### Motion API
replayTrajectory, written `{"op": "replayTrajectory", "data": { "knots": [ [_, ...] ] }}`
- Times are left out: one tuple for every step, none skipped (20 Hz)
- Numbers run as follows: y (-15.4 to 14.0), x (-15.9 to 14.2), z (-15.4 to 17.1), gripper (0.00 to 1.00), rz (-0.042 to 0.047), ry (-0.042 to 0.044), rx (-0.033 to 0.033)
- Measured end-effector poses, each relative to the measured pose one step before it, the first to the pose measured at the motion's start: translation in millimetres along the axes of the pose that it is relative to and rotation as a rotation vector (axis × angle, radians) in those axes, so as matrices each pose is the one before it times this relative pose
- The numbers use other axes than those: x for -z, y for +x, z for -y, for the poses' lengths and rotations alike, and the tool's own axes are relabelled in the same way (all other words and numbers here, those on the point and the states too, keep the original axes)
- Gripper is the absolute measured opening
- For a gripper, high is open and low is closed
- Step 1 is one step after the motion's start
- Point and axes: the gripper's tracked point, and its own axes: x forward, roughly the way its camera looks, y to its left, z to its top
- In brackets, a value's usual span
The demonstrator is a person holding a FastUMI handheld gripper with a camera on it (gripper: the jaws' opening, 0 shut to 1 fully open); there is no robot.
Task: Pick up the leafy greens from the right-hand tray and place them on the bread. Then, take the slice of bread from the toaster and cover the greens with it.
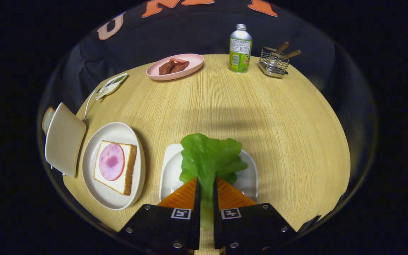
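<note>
Clamped between both fingers of the tool [205,191] is the stem of the leafy greens [209,157], low in the frame's centre, the leaf fanned out just ahead of the fingertips. Beneath it the white tray [170,170] is seen on the bench [278,117]. To the left, a round plate [113,136] is occupied by the bread [128,177], topped with a pink ham slice [111,161]. Further left, at the bench edge, the toaster [64,140] is seen, a bread slice [47,119] showing behind it. Upper centre: a pink plate [193,63] of meat, a bottle [240,49], a wire caddy [274,63].
</note>
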Motion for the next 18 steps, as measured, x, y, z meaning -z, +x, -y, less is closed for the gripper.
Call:
{"op": "replayTrajectory", "data": {
  "knots": [
    [-3.9,-2.82,-4.31,0.15,0.01246,0.00821,-0.02114],
    [-3.8,-2.35,-3.31,0.14,0.00933,0.00685,-0.01678],
    [-1.58,-2.03,-1.84,0.14,0.00887,0.00537,-0.01317],
    [-3.67,-2.25,-2.62,0.14,0.00769,0.00048,-0.01074],
    [-3.39,-1.8,-1.39,0.14,0.00786,-0.00056,-0.00714],
    [-2.59,-3.61,-2.41,0.14,0.01291,0.00055,-0.00904],
    [-3.06,-3.14,-3.36,0.14,0.01021,-0.00128,-0.0113],
    [-4.2,-3.38,-4.51,0.14,0.01158,-0.00126,-0.01447],
    [-3.65,-3.81,-5.56,0.14,0.01197,-0.00408,-0.01741],
    [-3.07,-3.8,-5.9,0.14,0.01123,-0.00653,-0.01352],
    [-3.17,-2.88,-5.58,0.14,0.01124,-0.00903,-0.0111],
    [-1.64,-3.41,-5.39,0.14,0.00828,-0.01121,-0.00693],
    [-1.53,-0.24,-2.99,0.14,-0.00236,-0.01999,0.00016],
    [-1.31,-2.45,-4.11,0.14,0.00695,-0.01539,-0.00487],
    [-0.18,-2.46,-7.28,0.14,0.00343,-0.00941,-0.01397],
    [-0.88,-1.54,-7.76,0.14,0.00074,-0.0004,-0.0189],
    [1.37,0.76,-7.67,0.14,-0.00536,0.00101,-0.02058],
    [-0.63,-0.64,-7.69,0.14,-0.00116,-0.00516,-0.01798]
  ]
}}
